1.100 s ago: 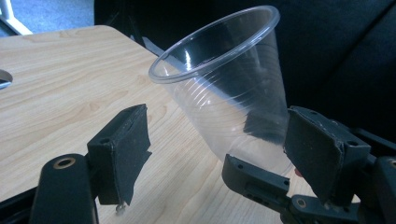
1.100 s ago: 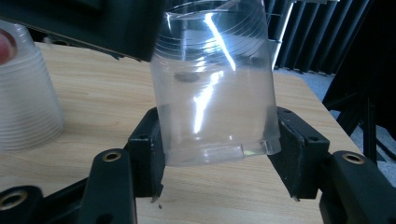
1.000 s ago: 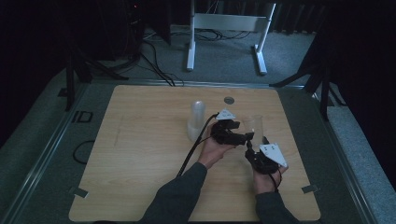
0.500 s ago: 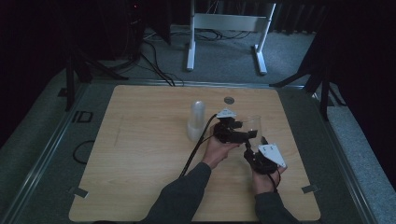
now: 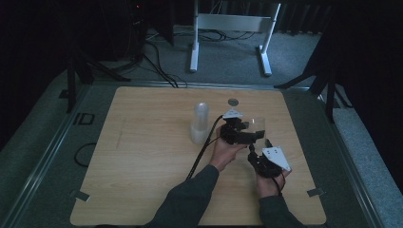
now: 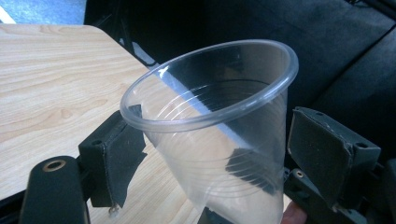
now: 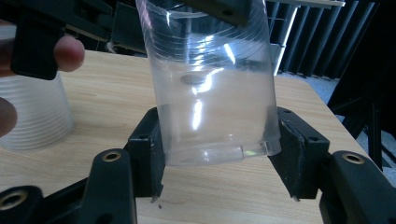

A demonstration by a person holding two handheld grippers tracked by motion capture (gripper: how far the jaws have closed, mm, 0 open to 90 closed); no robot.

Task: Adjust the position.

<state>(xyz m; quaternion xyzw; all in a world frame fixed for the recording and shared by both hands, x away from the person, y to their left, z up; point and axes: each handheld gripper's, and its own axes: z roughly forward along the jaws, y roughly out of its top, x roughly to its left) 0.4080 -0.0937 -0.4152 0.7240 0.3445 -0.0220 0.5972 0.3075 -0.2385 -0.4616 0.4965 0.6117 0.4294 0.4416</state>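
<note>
"What did the person wear?"
"Dark sleeves (image 5: 190, 199), long, reaching the wrists."
"And the grippers?"
"Both were black. The left gripper (image 5: 259, 135) and the right gripper (image 5: 259, 151) each carried a pale grey three-cornered plate (image 5: 278, 157) on top, and a black cable (image 5: 204, 147) trailed from the left one. The jaws had dark pads (image 6: 122, 156), flat and squarish, with small screws beside them and brass-ringed holes (image 7: 112, 156) in the black arms."
</note>
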